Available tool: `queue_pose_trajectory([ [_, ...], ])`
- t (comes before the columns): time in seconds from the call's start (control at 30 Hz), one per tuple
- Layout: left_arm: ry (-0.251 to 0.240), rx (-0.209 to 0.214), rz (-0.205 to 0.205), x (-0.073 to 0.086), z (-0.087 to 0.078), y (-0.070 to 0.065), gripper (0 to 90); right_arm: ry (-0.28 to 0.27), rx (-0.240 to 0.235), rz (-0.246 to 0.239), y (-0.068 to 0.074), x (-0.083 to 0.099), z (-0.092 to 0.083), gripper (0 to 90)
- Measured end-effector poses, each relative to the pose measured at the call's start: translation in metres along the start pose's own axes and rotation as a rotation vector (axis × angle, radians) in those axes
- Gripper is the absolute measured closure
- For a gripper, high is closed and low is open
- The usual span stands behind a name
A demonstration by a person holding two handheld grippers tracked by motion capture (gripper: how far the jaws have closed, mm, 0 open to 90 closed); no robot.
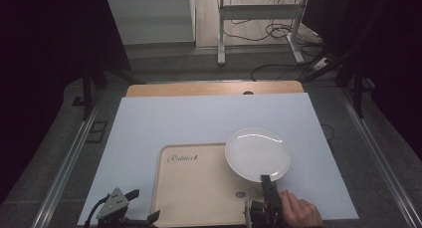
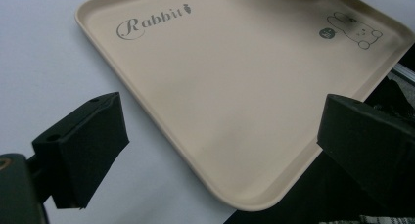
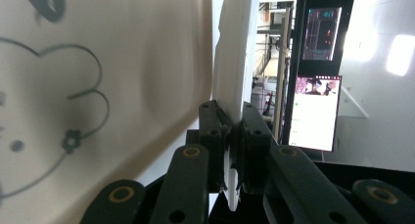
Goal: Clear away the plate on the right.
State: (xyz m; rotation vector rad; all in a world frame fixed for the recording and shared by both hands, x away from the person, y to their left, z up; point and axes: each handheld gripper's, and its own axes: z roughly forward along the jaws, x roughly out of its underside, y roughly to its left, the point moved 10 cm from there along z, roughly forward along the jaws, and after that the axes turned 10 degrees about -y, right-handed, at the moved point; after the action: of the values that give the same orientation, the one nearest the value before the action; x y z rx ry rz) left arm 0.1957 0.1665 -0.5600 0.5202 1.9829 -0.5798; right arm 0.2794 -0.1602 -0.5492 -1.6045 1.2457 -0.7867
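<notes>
A white round plate (image 1: 258, 154) hangs over the right edge of a beige tray (image 1: 199, 188) printed "Rabbit". My right gripper (image 1: 266, 180) is shut on the plate's near rim, held by a hand at the bottom edge. In the right gripper view the plate (image 3: 236, 62) stands edge-on between the closed pads (image 3: 211, 123), with the tray's rabbit drawing (image 3: 73, 101) at the left. My left gripper (image 1: 142, 208) rests at the tray's near left corner, jaws wide apart. In the left gripper view its fingers (image 2: 85, 145) frame the tray (image 2: 235, 87) with nothing between them.
The tray lies on a pale sheet (image 1: 149, 123) that covers a wooden table (image 1: 214, 88). Metal rails (image 1: 69, 158) run along both sides. Beyond the table stands a white frame (image 1: 259, 14) with cables on the floor. Monitors (image 3: 318, 111) glow in the right gripper view.
</notes>
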Motion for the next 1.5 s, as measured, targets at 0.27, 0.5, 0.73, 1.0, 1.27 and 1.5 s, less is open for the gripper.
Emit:
queue_pose_trajectory([
  [0.27, 0.000, 0.000, 0.000, 0.000, 0.000, 0.000, 4.2, -0.057, -0.008, -0.009, 0.006, -0.018, -0.007, 82.9],
  [0.5, 0.001, 0.000, 0.000, 0.000, 0.000, 0.000, 4.2, -0.088, -0.016, -0.015, 0.012, -0.031, -0.010, 82.9],
  [0.73, 0.001, 0.000, 0.001, 0.000, 0.000, 0.000, 4.2, -0.116, -0.021, -0.016, 0.017, -0.044, -0.008, 82.8],
  [1.0, -0.007, 0.006, -0.002, 0.000, -0.001, 0.000, 4.1, -0.168, -0.024, -0.044, 0.022, -0.064, -0.006, 82.8],
  [1.27, -0.008, 0.012, 0.008, -0.001, -0.001, -0.001, 4.1, -0.200, -0.028, -0.070, 0.028, -0.078, -0.002, 82.8],
  [1.5, -0.012, 0.015, 0.010, -0.001, -0.001, -0.001, 4.1, -0.220, -0.034, -0.079, 0.034, -0.089, 0.002, 82.8],
])
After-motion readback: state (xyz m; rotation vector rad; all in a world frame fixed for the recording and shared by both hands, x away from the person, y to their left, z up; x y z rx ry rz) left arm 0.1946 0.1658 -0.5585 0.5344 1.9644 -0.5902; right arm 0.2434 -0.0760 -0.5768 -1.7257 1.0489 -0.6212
